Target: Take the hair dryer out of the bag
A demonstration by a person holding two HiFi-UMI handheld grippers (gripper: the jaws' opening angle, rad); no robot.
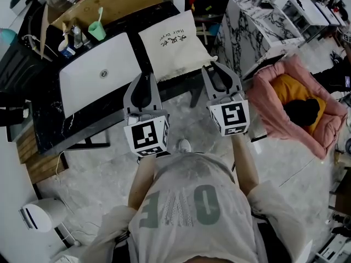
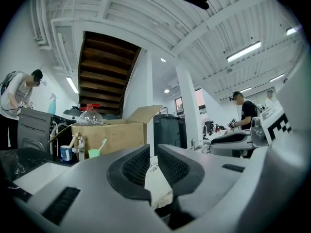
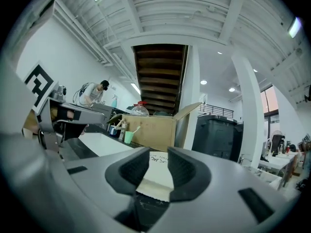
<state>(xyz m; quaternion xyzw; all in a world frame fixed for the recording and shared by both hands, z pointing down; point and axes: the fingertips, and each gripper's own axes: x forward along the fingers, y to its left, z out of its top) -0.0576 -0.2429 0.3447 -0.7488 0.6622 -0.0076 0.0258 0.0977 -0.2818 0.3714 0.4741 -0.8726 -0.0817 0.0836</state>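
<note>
A cream cloth bag (image 1: 174, 45) printed "Hair dryer" lies flat on the black table (image 1: 52, 130), its near edge at the table's front. No hair dryer shows. My left gripper (image 1: 143, 76) points at the bag's near-left corner with its jaws shut and nothing gripped; the bag (image 2: 156, 181) shows just beyond the left gripper (image 2: 153, 152). My right gripper (image 1: 215, 64) sits at the bag's near-right corner. In the right gripper view the right gripper (image 3: 159, 161) stands a little open, and the bag (image 3: 156, 176) shows through the gap, untouched.
A white flat slab (image 1: 98, 75) lies left of the bag. Behind it stand a cardboard box (image 1: 109, 1) and a green cup (image 1: 97, 30). A marble cabinet (image 1: 258, 26) and a pink pet bed (image 1: 296, 103) are on the right. People stand in the background.
</note>
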